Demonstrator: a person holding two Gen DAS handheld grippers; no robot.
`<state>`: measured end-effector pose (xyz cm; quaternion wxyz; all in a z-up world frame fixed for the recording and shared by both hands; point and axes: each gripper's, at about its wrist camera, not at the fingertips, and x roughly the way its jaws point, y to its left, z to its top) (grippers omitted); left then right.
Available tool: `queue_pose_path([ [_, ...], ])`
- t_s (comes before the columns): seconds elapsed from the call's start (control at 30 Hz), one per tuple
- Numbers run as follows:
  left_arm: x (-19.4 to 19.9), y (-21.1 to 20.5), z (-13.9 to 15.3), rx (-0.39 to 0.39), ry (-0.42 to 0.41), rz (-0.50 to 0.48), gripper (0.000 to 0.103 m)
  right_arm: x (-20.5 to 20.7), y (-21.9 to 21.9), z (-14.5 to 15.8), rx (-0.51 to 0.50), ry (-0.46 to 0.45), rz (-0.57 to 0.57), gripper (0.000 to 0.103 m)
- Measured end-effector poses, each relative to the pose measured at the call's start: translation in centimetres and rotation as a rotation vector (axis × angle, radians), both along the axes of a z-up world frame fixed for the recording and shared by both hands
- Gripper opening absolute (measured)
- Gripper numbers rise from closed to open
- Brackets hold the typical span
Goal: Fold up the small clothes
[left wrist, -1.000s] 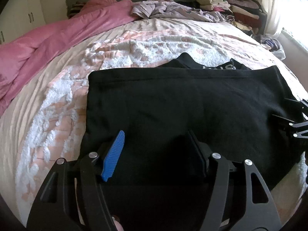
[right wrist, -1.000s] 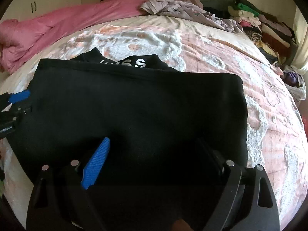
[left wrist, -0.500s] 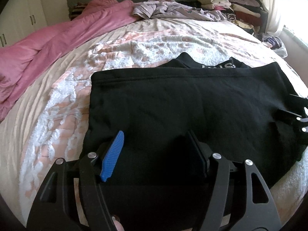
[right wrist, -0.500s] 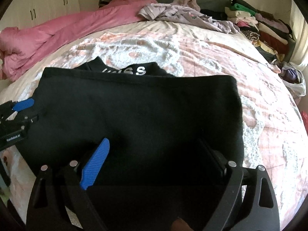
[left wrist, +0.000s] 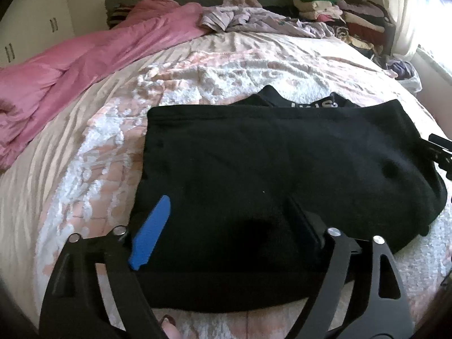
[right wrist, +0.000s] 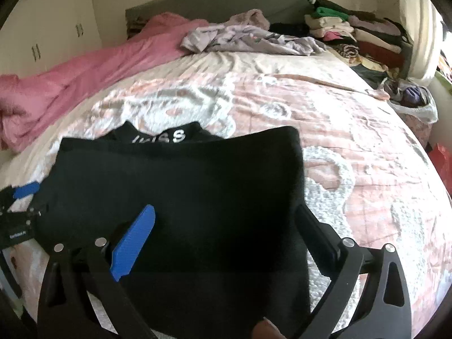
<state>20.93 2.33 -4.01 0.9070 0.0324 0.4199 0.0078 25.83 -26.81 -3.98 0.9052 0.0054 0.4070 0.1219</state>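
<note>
We have just laid one fold in the black garment [left wrist: 282, 169]; left gripper [left wrist: 226, 220] and right gripper [right wrist: 226, 226] have just been opening, holding nothing. Next we need its side edge.

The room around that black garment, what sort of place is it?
Most likely a bedroom at home: the garment lies on a bed with a pink-and-white bedspread and a padded headboard, with stacked folded clothes and white cupboards behind.

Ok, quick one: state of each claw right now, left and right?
Left claw: open, jaws have just been opening; black garment lies between them, not gripped.
Right claw: open, just been opening, over the same garment, holding nothing.
</note>
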Motion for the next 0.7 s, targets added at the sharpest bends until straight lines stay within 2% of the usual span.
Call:
queue_pose_path([
  [0.3, -1.5, 0.3, 1.8, 0.007, -0.028, 0.013, 0.09, -1.5, -2.1, 2.5, 0.061, -0.058, -0.05, 0.098],
  [0.5, -2.7, 0.5, 3.1, 0.005, -0.051, 0.014, 0.092, -2.6, -2.8, 4.3, 0.101, -0.081, -0.061, 0.098],
  [0.7, -3.8, 1.4, 4.0, 0.001, -0.072, 0.023, 0.093, -4.3, -2.6, 6.9, 0.132, -0.14, -0.062, 0.098],
])
